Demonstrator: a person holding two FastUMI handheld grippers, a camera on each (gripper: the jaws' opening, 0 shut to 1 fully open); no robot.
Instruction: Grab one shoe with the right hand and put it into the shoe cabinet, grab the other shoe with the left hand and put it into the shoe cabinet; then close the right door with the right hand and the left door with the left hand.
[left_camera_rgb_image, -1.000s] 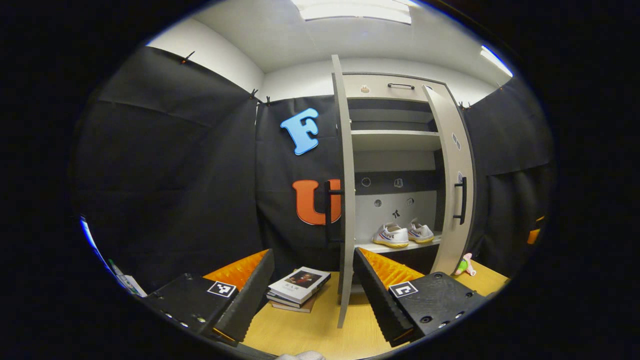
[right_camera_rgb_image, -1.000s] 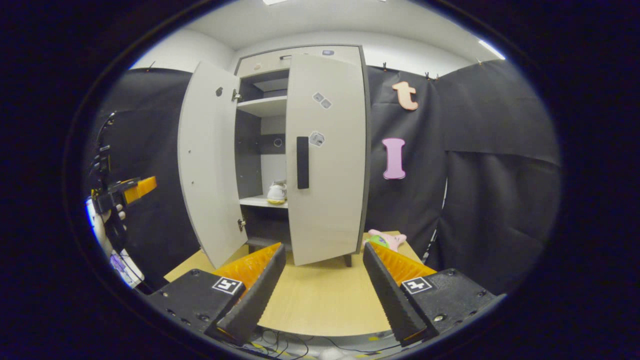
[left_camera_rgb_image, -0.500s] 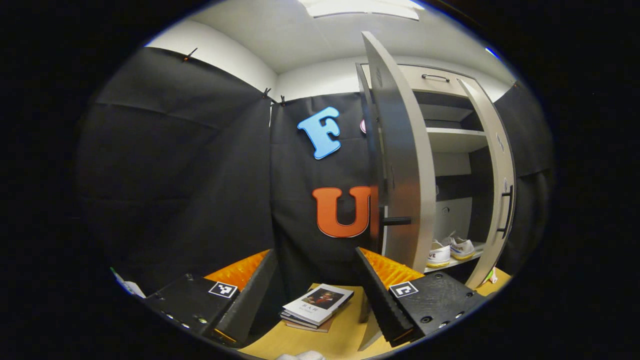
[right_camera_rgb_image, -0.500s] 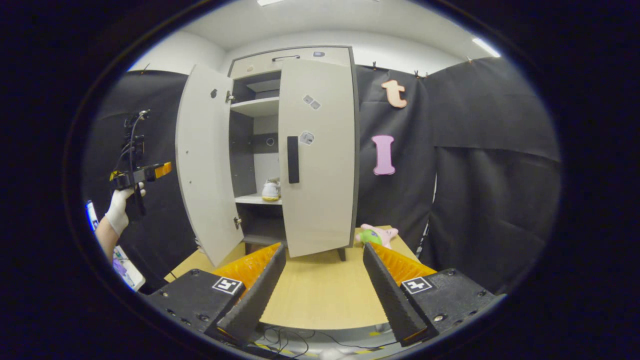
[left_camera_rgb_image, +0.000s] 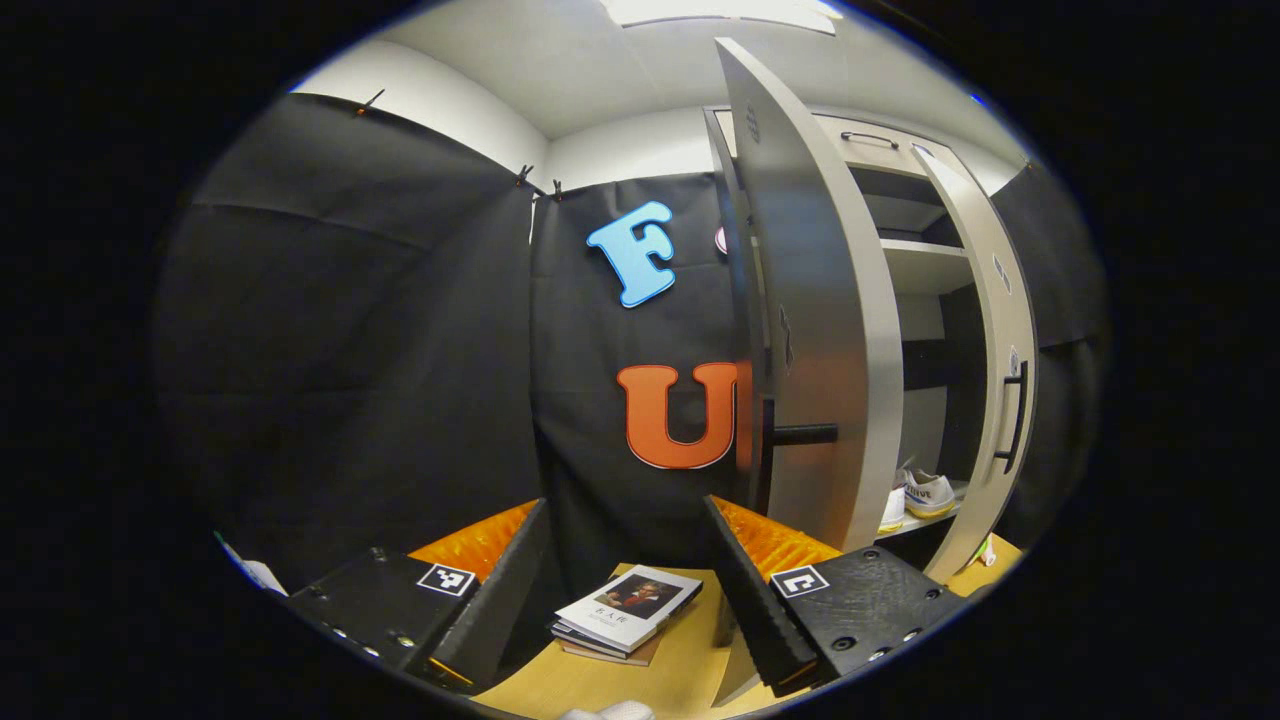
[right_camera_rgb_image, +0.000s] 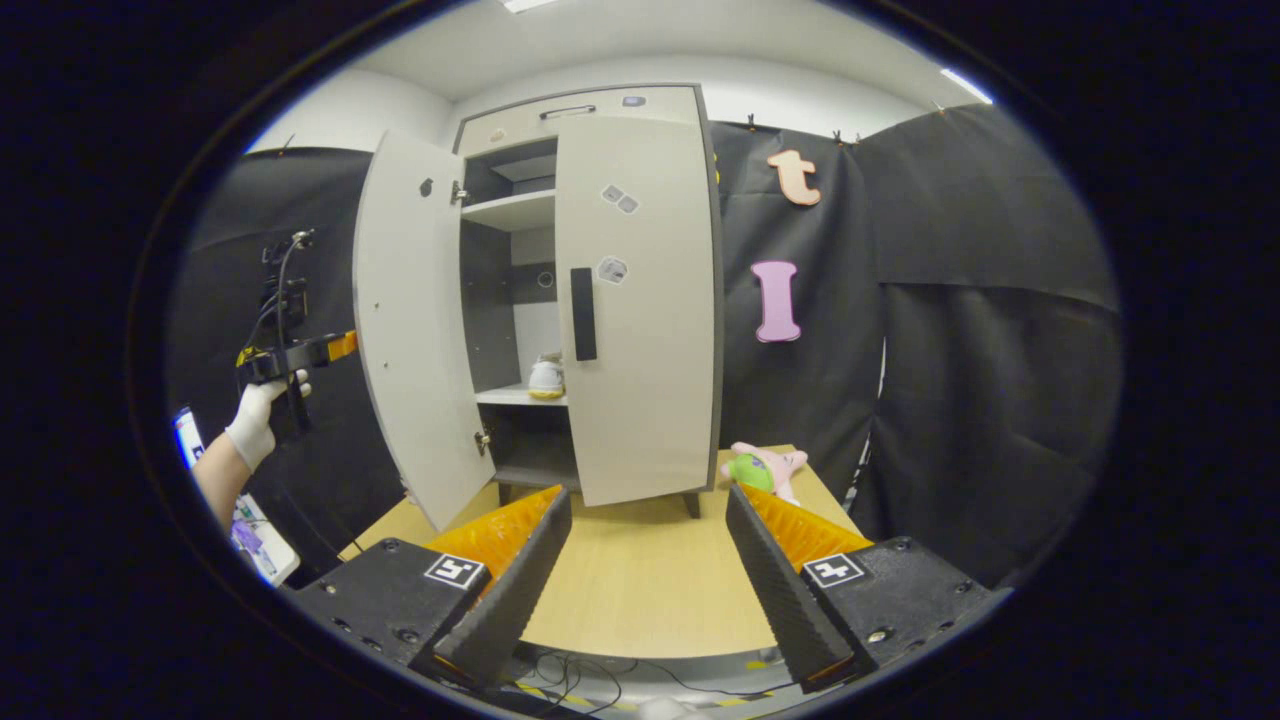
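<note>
Now the left gripper (left_camera_rgb_image: 625, 580), jaws spread and empty, has swung closer behind the left door (left_camera_rgb_image: 820, 330); shoes (left_camera_rgb_image: 925, 492) sit shelved ahead-right (partly hidden). Right gripper (right_camera_rgb_image: 648, 570) hangs unclenched before the cabinet (right_camera_rgb_image: 590, 300).

left tool (left_camera_rgb_image: 620, 590): jaws apart, empty (gloved hand (right_camera_rgb_image: 255, 425) raised) | right tool (right_camera_rgb_image: 640, 575): jaws apart, empty
</note>
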